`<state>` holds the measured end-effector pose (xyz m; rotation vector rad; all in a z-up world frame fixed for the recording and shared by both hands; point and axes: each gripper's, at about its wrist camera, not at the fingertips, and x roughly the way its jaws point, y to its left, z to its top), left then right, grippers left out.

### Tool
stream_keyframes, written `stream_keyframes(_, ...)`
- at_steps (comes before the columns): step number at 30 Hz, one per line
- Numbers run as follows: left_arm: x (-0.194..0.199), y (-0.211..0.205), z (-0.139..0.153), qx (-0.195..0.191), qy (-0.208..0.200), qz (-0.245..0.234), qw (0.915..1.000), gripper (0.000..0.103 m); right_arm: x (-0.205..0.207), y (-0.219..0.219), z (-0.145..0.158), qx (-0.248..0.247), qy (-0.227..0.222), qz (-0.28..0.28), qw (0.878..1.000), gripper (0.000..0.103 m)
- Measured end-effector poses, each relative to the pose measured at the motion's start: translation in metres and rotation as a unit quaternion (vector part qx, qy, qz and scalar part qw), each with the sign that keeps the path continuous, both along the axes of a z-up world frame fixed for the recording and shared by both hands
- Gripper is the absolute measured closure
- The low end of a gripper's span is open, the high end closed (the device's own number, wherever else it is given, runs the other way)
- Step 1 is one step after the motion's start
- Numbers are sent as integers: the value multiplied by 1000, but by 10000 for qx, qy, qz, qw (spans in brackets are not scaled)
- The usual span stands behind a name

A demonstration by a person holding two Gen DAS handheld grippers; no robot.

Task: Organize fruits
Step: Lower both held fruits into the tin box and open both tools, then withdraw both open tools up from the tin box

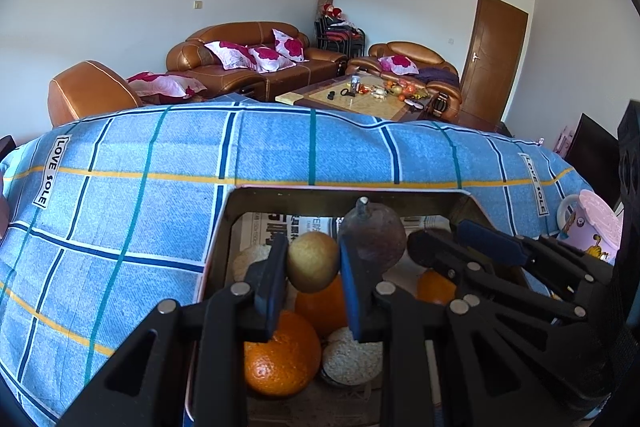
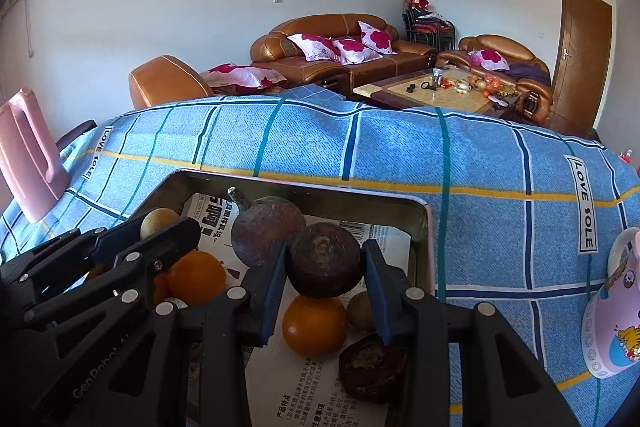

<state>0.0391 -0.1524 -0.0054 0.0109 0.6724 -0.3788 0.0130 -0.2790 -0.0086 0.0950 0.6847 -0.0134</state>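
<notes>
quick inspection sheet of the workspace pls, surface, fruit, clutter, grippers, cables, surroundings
surface: table under a blue checked cloth, wrinkled at the far edge.
job's things: metal tray lined with newspaper; in it oranges, dark brown round fruits and pale rough ones.
clutter: pink cartoon mug right of the tray; pink jug at the left edge.
grippers: left gripper shut on a yellowish fruit above the tray; right gripper shut on a dark brown fruit.
cables: nothing seen.
surroundings: brown leather sofas with floral cushions, cluttered coffee table, wooden door.
</notes>
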Motion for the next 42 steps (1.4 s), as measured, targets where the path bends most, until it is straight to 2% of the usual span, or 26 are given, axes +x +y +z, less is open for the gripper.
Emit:
stream_keyframes(5,1,2,-1,-28,40,12,10000,76,-6,-2,2,267,-208,107,9994,61)
stream_keyframes(10,0,-3,-1,62,4,-65,10000,76,-24,-6,13,241,-715,-209,9969,47)
stream_keyframes(12,0,-5,-1,111,12,-76,9999,76,-32,-9,17,164,-899,-482,9946,36)
stream_keyframes(15,1,-8,-2,194,53,-64,9998,74,-40,-16,22,131,-1057,-860,9906,32)
stream_keyframes(16,1,-9,-3,221,71,-82,9997,69,-41,-18,22,145,-1073,-935,9897,32)
stream_keyframes(17,1,-11,-3,263,79,-88,9996,56,-42,-19,22,163,-1076,-1004,9890,32)
stream_keyframes(18,0,-14,-4,314,76,-84,9994,37,-43,-19,22,177,-1084,-1058,9883,32)
stream_keyframes(19,0,-16,-4,365,60,-64,9993,28,-45,-20,23,181,-1100,-1108,9876,32)
stream_keyframes(20,-2,-17,-4,407,19,-45,9992,13,-47,-20,23,179,-1125,-1161,9867,32)
stream_keyframes(21,-4,-18,-3,436,-47,-39,9990,5,-50,-21,23,175,-1161,-1211,9857,32)
stream_keyframes(23,-9,-18,0,499,-210,-28,9985,0,-59,-22,25,156,-1265,-1314,9831,32)
stream_keyframes(25,-12,-20,1,578,-303,1,9979,0,-65,-20,27,134,-1374,-1377,9808,30)
stream_keyframes(27,-14,-20,0,630,-278,23,9976,0,-72,-18,28,73,-1459,-1460,9784,21)
stream_keyframes(31,-18,-14,2,598,-322,123,9976,0,-84,-14,30,-50,-1658,-1574,9735,21)
stream_keyframes(42,-58,9,16,392,-998,476,9931,0,-108,4,35,-436,-1957,-1591,9667,21)
